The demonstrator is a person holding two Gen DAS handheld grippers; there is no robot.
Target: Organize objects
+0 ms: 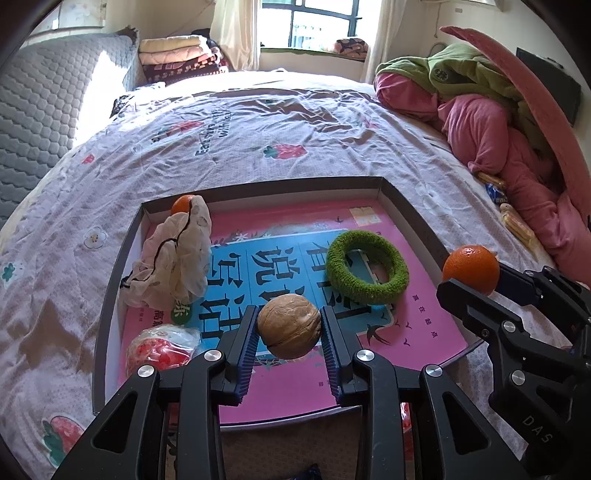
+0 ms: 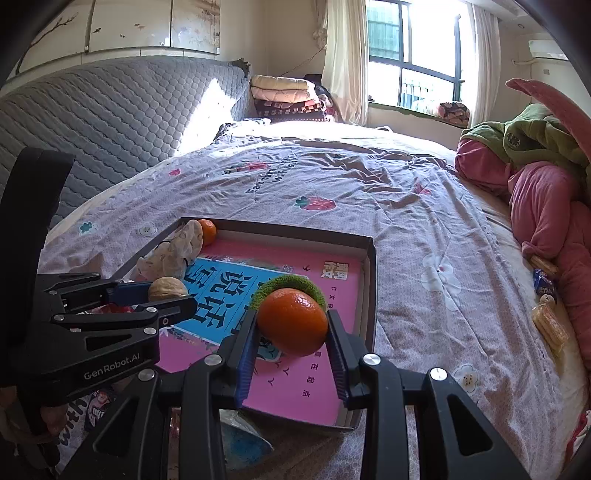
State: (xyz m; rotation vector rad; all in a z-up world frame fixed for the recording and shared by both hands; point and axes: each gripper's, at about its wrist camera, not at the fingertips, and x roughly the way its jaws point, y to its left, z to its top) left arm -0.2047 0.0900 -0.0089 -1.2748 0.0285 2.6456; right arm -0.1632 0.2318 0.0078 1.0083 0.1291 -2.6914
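The left gripper (image 1: 289, 325) has its fingers closed on a walnut (image 1: 289, 321), and the right gripper (image 2: 291, 326) clamps a tangerine (image 2: 292, 321), both above the shallow box (image 1: 413, 210) at lower centre. Either round thing could roll off on release (the pink book (image 1: 295, 384) lining it is slick). The box sits on a rumpled floral bedsheet (image 1: 258, 140), with a window (image 1: 314, 22) at the top.

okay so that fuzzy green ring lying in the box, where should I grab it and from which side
Take the green ring from above, one finger in the hole and one outside, pinching the near band. It lies flat on the pink book inside the box, so a sideways approach meets the box wall. Both grippers are full now: the left gripper holds the walnut, the right gripper the orange.
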